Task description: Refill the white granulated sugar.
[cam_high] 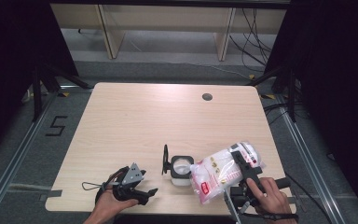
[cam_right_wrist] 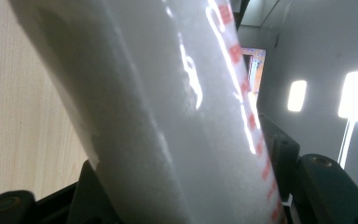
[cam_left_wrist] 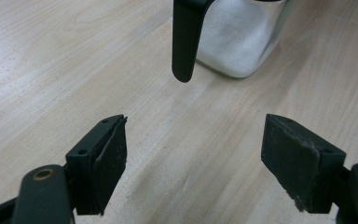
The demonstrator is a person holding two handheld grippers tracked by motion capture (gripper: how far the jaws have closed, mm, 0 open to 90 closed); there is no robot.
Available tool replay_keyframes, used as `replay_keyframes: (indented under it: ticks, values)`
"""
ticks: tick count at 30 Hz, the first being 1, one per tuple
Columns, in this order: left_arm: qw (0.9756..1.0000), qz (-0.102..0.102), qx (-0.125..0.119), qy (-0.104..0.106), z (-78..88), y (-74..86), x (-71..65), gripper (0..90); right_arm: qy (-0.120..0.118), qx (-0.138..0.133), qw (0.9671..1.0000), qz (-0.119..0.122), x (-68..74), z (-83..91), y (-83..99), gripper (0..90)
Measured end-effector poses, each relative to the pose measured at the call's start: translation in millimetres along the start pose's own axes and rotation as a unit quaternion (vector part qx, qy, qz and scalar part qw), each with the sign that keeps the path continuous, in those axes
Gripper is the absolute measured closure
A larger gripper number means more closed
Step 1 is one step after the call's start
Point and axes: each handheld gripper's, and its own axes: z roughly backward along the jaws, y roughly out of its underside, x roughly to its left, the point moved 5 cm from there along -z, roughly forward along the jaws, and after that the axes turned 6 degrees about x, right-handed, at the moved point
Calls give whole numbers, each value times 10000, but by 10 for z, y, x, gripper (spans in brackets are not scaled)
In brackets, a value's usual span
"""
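Note:
A clear square jar (cam_high: 181, 170) holding white grains stands near the table's front edge, its black lid (cam_high: 165, 159) swung up on the left. My right gripper (cam_high: 242, 161) is shut on a plastic bag of white grains with red print (cam_high: 216, 173), held tilted with its lower end beside the jar's mouth. In the right gripper view the bag (cam_right_wrist: 168, 116) stands between both jaws of the right gripper (cam_right_wrist: 186, 182). My left gripper (cam_high: 148, 183) rests open left of the jar. In the left gripper view, the left gripper (cam_left_wrist: 196, 158) has its jaws wide apart, pointing at the jar (cam_left_wrist: 235, 42) and its hanging black lid (cam_left_wrist: 185, 39).
The light wooden table (cam_high: 135, 121) has a round cable hole (cam_high: 207, 97) at the back right. Beyond the table stand wooden furniture legs (cam_high: 223, 39) and loose cables (cam_high: 256, 42) on the floor. Black frames flank both sides.

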Motion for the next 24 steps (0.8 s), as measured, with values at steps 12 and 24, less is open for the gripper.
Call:
replay_keyframes:
  ticks: [12, 24]
  values:
    - [10000, 18, -11, 42, 0, -1, -9, 220, 65, -69, 9992, 400, -64, -1, -17, 472]
    - [10000, 3, -14, 9, 1, -2, -3, 220, 22, -33, 9998, 180, -31, 3, -11, 473]
